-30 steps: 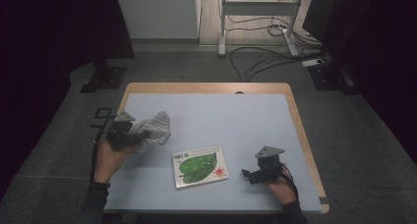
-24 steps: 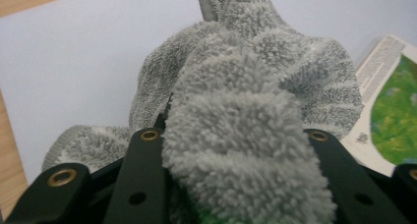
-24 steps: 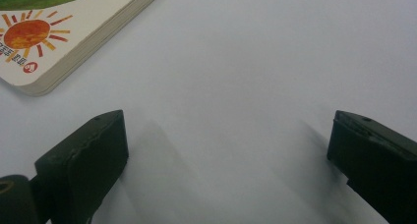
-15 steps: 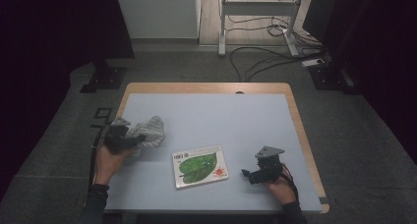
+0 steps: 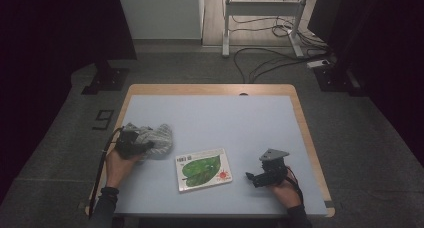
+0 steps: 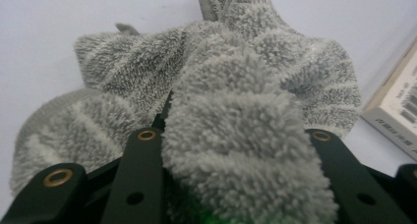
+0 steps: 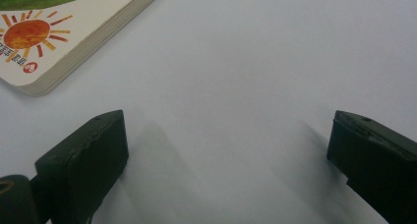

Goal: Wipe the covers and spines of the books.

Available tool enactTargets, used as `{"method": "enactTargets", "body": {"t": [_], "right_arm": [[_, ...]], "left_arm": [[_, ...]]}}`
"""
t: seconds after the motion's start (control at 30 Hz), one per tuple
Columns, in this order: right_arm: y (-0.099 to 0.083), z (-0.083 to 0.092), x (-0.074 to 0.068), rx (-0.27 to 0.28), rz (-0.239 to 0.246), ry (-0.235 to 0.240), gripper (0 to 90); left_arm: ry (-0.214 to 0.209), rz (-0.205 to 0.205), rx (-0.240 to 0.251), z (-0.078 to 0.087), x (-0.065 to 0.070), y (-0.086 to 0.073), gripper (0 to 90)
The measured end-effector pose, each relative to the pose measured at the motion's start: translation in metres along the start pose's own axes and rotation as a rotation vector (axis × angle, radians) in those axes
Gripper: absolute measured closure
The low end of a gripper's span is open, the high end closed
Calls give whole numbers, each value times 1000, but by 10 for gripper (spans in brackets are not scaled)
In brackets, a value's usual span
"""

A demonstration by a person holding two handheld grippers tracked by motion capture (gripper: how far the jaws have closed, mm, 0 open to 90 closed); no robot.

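towel (image 6: 246,135): thick terry cloth, a fuzzy looped pile is shown, grey with paler stripes, matt
book (image 5: 203,169): stiff card pages, a smooth printed cover with slight sheen is seen
table (image 5: 225,118): a smooth, matt pale blue top is bordered by a wood-look edge
left gripper (image 6: 236,184): black matt plastic jaws, set with brass-coloured metal eyelets
right gripper (image 7: 226,155): black matt jaws, edges slightly scuffed
floor (image 5: 200,63): grey carpet, rough and matt

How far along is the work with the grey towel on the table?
Done: the left hand-held gripper has the grey towel clamped between its jaws, at the table's left side. In hand: the towel is bunched, not spread or folded, and lies beside the picture book. Left: whatever is to be done with the towel; the right hand-held gripper stands open over bare table near the book.
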State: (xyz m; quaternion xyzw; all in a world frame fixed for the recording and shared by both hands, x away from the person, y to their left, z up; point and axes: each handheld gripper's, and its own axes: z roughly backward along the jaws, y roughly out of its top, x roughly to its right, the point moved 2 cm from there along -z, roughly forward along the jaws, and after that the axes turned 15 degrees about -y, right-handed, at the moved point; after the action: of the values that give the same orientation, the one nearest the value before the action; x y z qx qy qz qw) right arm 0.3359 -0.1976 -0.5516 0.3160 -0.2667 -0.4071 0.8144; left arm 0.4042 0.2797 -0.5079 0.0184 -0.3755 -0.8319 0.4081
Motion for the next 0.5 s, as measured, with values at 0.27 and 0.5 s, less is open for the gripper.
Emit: {"method": "enactTargets", "body": {"t": [0.27,0.5], "right_arm": [[0,0,0,-1,1,1,15],[0,0,0,-1,0,1,15]], "left_arm": [[-26,8,-10,-12,-5,-4,541],[-93,51,40,-1,-7,-1,240]]}}
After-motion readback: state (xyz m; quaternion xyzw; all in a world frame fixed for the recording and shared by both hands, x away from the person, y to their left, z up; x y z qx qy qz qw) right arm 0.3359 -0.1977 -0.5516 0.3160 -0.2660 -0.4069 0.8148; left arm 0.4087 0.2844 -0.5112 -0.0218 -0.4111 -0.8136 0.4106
